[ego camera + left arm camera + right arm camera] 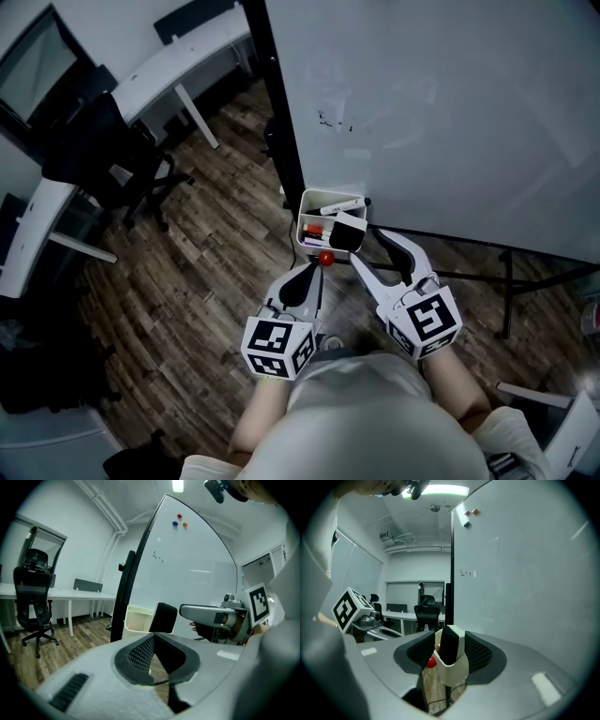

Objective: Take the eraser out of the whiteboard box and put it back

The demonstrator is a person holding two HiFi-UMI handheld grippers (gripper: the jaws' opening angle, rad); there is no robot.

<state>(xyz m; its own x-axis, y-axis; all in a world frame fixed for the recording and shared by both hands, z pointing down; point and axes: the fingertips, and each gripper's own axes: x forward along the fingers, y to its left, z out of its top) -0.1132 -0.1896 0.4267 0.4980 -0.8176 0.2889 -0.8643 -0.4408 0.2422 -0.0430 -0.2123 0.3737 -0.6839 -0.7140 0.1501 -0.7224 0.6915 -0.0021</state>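
The left hand-held gripper (pixel 312 272) is held clenched and empty just short of the whiteboard box (pixel 303 225). The eraser (pixel 349 232) is seen upright at the box's near right corner, its lower end inside and its top above the rim. It is flanked by the parted jaws of the right hand-held gripper (pixel 367 244), with a gap on one side, so it is judged released. Whether the eraser is being taken out or put back cannot be told.

Too small to read: dark scribbles (pixel 323 120) on large white whiteboard (pixel 450 112), cut off at top and right. Partly hidden behind black-faced white block eraser (pixel 349 232): contents of cream plastic box (pixel 302 223). Undecidable: pad contact of right gripper (pixel 450 641) with eraser.
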